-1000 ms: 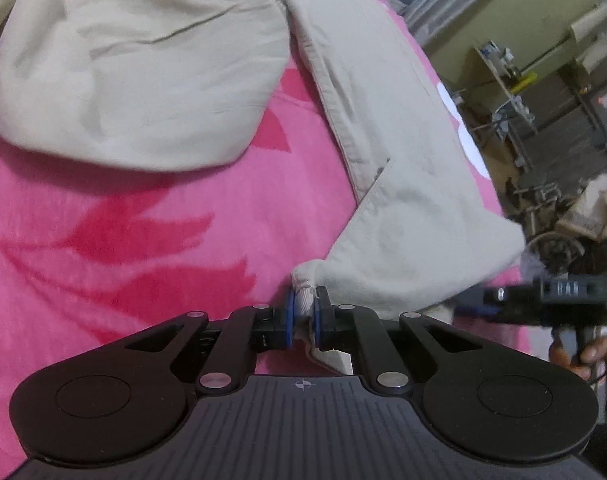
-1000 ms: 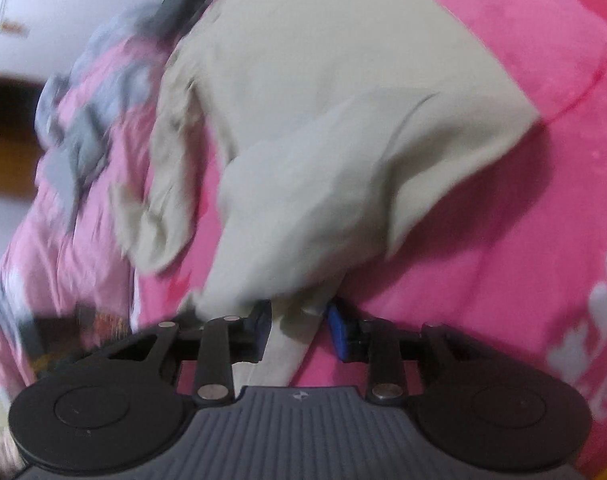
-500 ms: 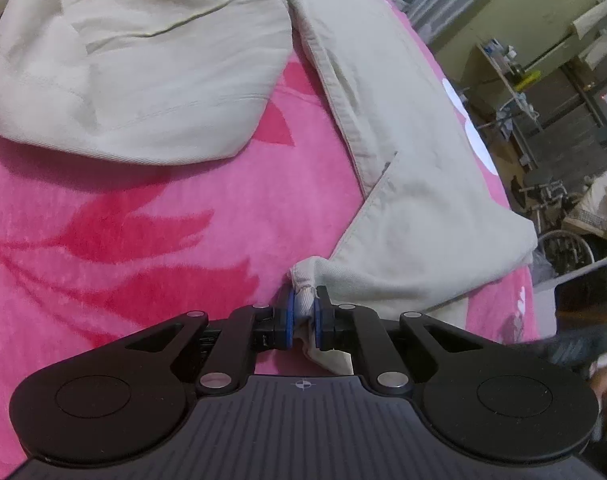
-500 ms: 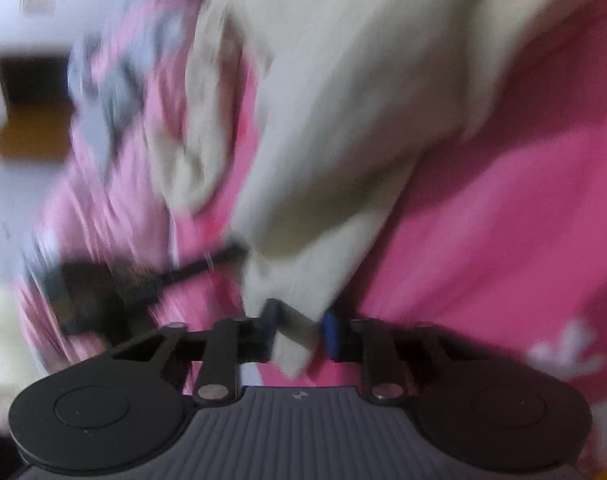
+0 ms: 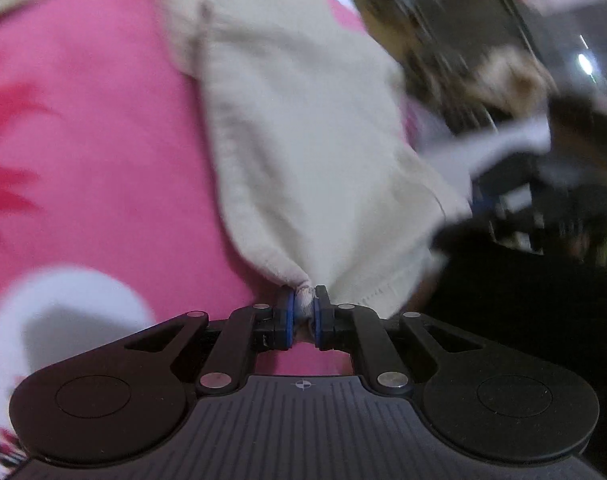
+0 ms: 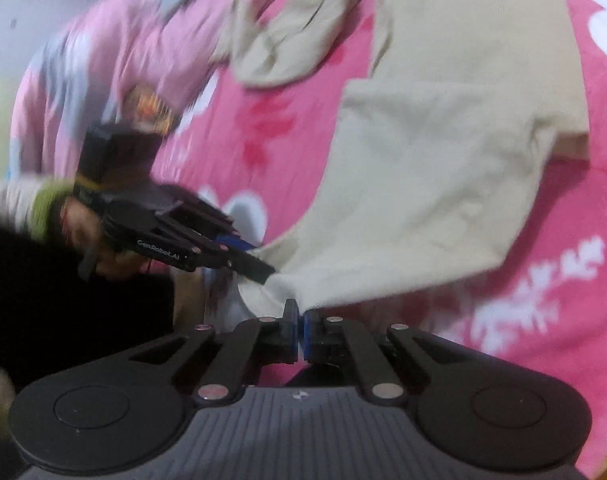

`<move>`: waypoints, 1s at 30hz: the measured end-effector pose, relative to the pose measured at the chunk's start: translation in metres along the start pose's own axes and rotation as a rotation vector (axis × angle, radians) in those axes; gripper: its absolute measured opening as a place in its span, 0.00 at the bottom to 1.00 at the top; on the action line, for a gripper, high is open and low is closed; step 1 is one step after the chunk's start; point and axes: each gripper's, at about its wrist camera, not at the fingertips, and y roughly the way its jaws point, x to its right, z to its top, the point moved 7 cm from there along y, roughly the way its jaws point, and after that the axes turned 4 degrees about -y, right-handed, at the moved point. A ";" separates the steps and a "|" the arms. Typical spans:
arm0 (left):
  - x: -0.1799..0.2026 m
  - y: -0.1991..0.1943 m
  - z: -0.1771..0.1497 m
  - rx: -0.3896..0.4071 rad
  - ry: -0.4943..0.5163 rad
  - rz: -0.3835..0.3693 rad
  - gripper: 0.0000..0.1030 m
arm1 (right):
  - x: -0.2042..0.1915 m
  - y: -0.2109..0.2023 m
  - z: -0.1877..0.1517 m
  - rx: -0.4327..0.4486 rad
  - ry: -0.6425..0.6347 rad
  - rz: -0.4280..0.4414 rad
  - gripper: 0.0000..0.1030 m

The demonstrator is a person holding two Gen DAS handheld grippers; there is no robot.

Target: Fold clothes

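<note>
Beige trousers (image 6: pixel 443 152) lie spread on a pink blanket (image 6: pixel 563 240). My left gripper (image 5: pixel 302 308) is shut on a bunched corner of the trouser-leg hem (image 5: pixel 303 298), and the leg (image 5: pixel 303 160) stretches away from it, lifted and taut. My right gripper (image 6: pixel 300 320) is shut on the same hem edge a little further along. In the right wrist view the left gripper (image 6: pixel 263 272) comes in from the left, held by a hand (image 6: pixel 83 232), its tip close to my right fingertips. Both views are blurred by motion.
The pink blanket (image 5: pixel 83 160) has white and red flower prints. A pink and grey garment (image 6: pixel 103 52) lies bunched at the far left of the bed. Beyond the bed's right edge is blurred room clutter (image 5: pixel 523 100).
The right gripper has shut on the hem beside the left one. Both grippers have pulled the trouser leg up and toward the bed's near edge, and the views have swung sharply.
</note>
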 end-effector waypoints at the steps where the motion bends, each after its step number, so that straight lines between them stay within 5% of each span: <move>1: 0.010 0.007 -0.007 -0.038 0.030 -0.012 0.07 | -0.002 0.000 -0.005 -0.025 -0.008 -0.007 0.02; 5: 0.039 0.026 -0.026 -0.146 0.136 -0.018 0.07 | -0.010 0.001 -0.023 -0.124 -0.036 -0.033 0.02; 16: 0.066 0.051 -0.038 -0.253 0.276 0.045 0.07 | -0.017 0.013 -0.063 -0.271 -0.067 -0.112 0.02; 25: 0.059 0.067 -0.042 -0.325 0.256 0.066 0.09 | 0.013 0.030 -0.085 -0.477 -0.001 -0.158 0.09; 27: 0.055 0.067 -0.043 -0.341 0.266 0.079 0.14 | 0.019 0.025 -0.083 -0.460 0.003 -0.179 0.09; 30: 0.054 0.066 -0.048 -0.400 0.271 0.046 0.36 | 0.027 0.007 -0.069 -0.398 0.000 -0.219 0.09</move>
